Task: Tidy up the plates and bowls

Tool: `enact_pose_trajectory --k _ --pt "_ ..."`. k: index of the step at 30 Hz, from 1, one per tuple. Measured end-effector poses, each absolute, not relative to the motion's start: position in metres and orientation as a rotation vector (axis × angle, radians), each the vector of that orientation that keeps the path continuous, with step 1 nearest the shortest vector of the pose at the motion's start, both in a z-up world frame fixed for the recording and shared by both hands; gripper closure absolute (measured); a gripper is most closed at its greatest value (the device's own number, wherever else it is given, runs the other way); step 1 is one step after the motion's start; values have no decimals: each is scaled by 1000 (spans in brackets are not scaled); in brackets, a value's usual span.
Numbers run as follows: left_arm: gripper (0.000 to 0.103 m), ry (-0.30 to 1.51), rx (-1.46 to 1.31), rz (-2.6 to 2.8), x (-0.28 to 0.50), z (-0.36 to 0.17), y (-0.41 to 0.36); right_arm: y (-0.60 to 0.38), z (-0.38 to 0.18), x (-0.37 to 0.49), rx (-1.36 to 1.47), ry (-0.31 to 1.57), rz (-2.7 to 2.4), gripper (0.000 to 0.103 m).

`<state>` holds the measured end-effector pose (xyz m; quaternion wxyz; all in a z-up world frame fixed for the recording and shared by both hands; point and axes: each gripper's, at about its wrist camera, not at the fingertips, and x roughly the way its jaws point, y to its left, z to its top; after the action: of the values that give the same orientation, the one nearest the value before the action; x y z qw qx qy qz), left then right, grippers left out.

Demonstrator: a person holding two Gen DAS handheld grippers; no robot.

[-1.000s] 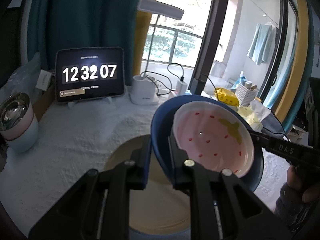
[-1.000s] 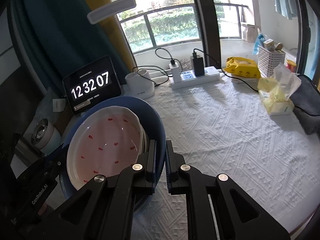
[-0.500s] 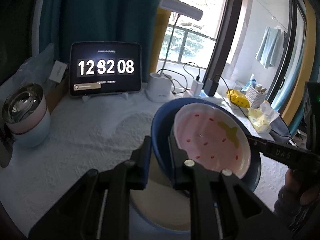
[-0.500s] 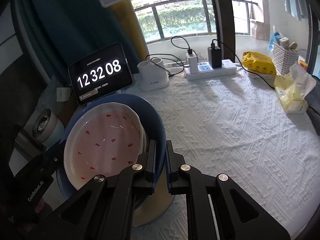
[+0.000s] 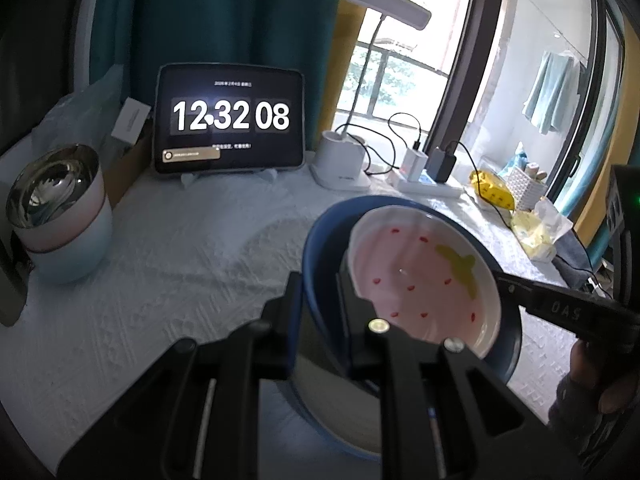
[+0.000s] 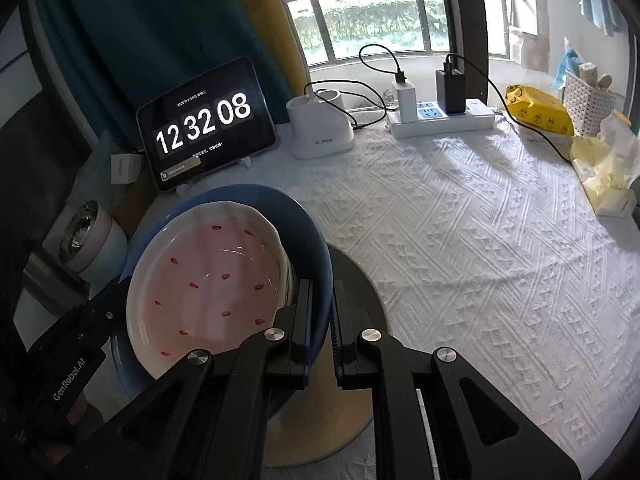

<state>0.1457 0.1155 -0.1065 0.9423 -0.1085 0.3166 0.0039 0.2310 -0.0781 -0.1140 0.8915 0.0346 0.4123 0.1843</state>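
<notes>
A blue bowl (image 5: 320, 248) (image 6: 308, 236) holds a pink strawberry-pattern dish (image 5: 420, 276) (image 6: 208, 280) inside it. My left gripper (image 5: 318, 304) is shut on the blue bowl's near rim. My right gripper (image 6: 320, 328) is shut on the opposite rim. Both hold the bowl tilted in the air above a cream plate with a blue edge (image 5: 320, 412) (image 6: 348, 392) that lies on the white tablecloth. The plate is partly hidden by the bowl and my fingers.
A stack of steel-lined cups (image 5: 56, 216) (image 6: 88, 244) stands at the left. A tablet clock (image 5: 230, 120) (image 6: 206, 124), a lamp base (image 5: 342, 160) (image 6: 320, 128), a power strip (image 6: 440, 118), yellow packets (image 6: 538, 110) and a tissue pack (image 6: 604, 172) line the back and right.
Both grippers have lifted the blue bowl with the pink dish higher above the cream plate, and the views have drawn back from the table.
</notes>
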Motion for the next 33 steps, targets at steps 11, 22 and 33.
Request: enact_pose_trajectory --k 11,22,33 --pt "88 644 -217 0 149 -106 113 -75 -114 234 44 849 349 92" --pt "86 660 -174 2 153 -111 114 -73 -114 235 0 818 345 91" --pt "83 667 -152 3 153 -111 115 -75 -114 236 20 836 346 91"
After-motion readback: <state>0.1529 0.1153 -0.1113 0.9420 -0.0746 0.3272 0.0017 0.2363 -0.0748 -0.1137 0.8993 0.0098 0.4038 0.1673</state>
